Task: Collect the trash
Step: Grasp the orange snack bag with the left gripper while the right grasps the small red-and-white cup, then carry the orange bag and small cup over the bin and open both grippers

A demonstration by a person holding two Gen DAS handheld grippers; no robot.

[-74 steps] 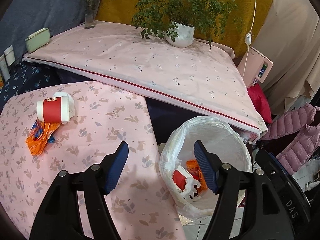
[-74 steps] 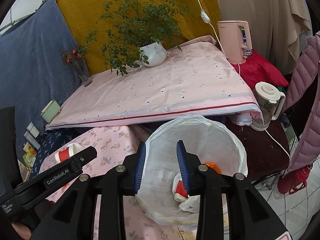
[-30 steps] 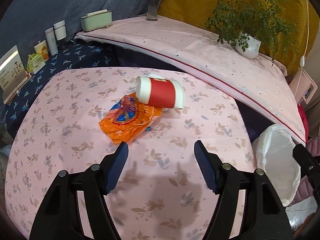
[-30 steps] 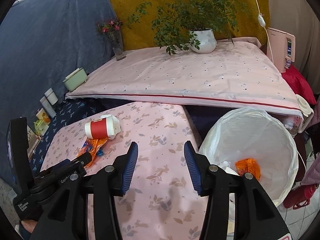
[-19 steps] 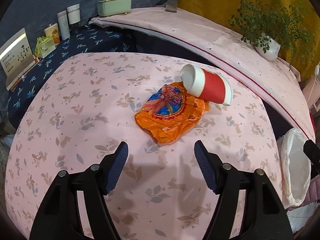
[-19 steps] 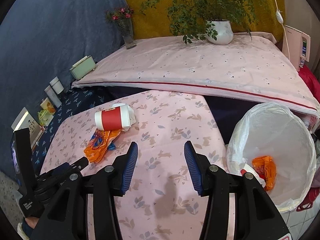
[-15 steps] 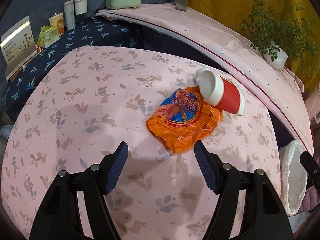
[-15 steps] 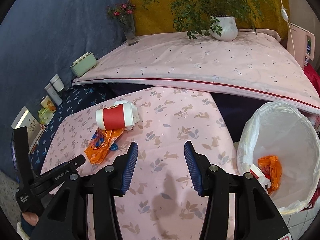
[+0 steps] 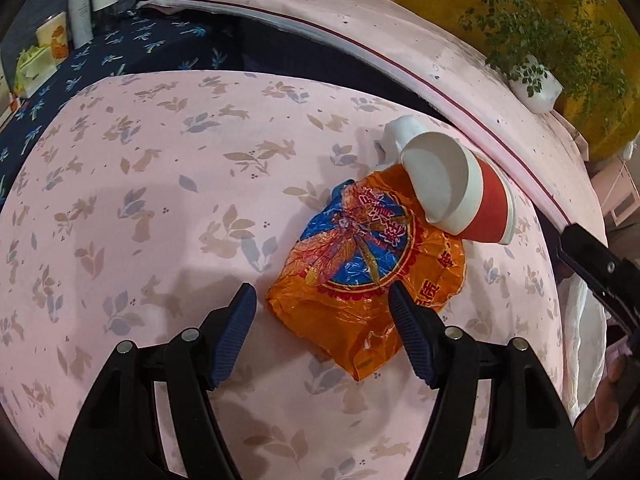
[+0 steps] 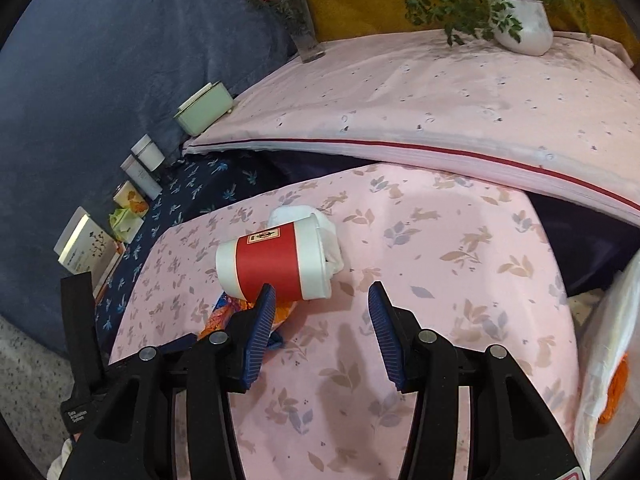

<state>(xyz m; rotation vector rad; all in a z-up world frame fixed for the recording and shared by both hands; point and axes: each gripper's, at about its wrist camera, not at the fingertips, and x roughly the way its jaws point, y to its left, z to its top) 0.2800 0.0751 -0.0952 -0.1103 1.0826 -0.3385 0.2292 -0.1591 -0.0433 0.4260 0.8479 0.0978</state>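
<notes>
Orange wrapper (image 9: 372, 264) now nearer, pink leaf-print tablecloth (image 9: 160, 200), navy backdrop (image 10: 100, 60)

- pink leaf-and-rabbit tablecloth (image 9: 160, 208) covers the near table, wrinkle-free
- far side: higher surface under a pale pink sheet (image 10: 440, 92) with a dark red stripe along its near edge
- white pot with a leafy green plant (image 10: 520, 24) on that sheet, far right
- glass vase with pink-red flowers (image 10: 302, 28) at the sheet's far left edge
- pale green box (image 10: 204, 110) on the sheet's left corner
- navy leaf-print cloth (image 10: 192, 188) left of the table, lower level
- on it, in a row along the blue backdrop: two white cylindrical containers (image 10: 144, 160), small orange-printed box (image 10: 130, 198), green packet (image 10: 126, 222), upright white card (image 10: 84, 246)
- mustard yellow cloth (image 10: 360, 0) behind the plant
</notes>
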